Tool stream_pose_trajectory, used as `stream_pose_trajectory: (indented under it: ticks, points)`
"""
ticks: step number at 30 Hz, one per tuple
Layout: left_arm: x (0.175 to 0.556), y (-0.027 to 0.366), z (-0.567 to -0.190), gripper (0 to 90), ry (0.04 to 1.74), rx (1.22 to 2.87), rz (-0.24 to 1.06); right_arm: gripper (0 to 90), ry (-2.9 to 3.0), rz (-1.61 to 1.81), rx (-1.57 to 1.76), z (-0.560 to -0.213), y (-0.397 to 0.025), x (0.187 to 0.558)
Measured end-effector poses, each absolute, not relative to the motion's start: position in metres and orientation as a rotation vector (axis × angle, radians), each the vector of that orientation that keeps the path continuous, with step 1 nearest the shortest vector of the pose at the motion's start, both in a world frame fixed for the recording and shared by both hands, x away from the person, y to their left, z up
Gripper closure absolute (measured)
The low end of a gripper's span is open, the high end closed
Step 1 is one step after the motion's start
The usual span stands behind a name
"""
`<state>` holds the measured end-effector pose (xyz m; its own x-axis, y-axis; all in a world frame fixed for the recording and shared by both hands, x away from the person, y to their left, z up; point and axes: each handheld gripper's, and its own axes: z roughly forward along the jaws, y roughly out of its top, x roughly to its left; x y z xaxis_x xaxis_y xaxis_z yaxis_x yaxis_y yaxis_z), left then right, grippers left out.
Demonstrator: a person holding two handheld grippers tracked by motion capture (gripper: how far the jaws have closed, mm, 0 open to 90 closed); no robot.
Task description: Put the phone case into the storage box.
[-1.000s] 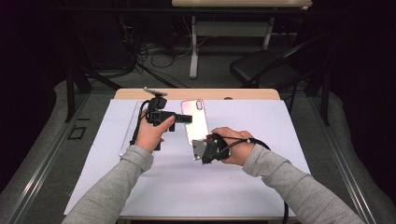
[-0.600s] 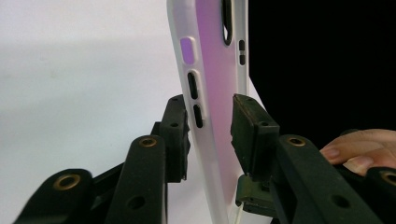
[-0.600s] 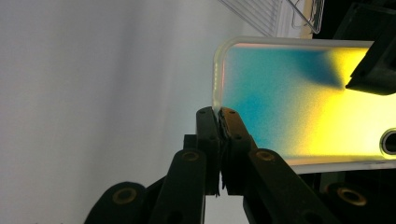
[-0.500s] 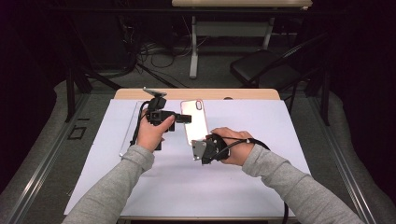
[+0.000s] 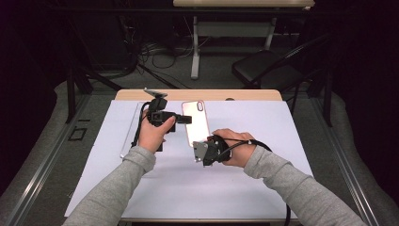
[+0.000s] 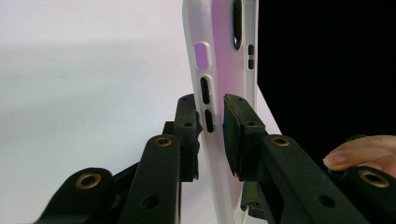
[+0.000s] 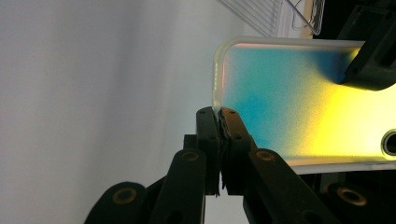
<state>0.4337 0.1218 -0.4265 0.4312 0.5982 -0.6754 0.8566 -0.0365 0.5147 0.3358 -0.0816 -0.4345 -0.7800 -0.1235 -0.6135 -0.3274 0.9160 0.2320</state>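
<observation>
A translucent iridescent phone case (image 5: 196, 123) lies lengthwise above the white mat, held at two places. My left gripper (image 5: 186, 118) comes in from the left and is shut on the case's long side wall beside the button slots (image 6: 205, 105); the case (image 6: 224, 56) stands edge-on between its jaws (image 6: 208, 100). My right gripper (image 5: 200, 149) is shut on the case's near short edge, close to a corner (image 7: 218, 112). In the right gripper view the case (image 7: 289, 102) glows blue and yellow, with the left gripper's jaw (image 7: 369, 60) on its far side.
A clear flat tray (image 5: 129, 136) lies on the white mat (image 5: 282, 141) left of the left hand, and its ribbed corner (image 7: 275, 14) shows behind the case. A wooden table edge (image 5: 244, 95) runs behind the mat. A dark chair (image 5: 268, 70) stands beyond.
</observation>
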Motion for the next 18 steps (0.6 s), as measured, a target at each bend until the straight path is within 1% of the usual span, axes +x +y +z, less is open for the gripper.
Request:
stream_pose_trajectory:
  ticks: [18]
  points:
    - [0.4348,0.1226,-0.4273,79.3,1.282,1.703,-0.393,88.1,2.463,0.441,-0.308,-0.4356,-0.0824,0.3358]
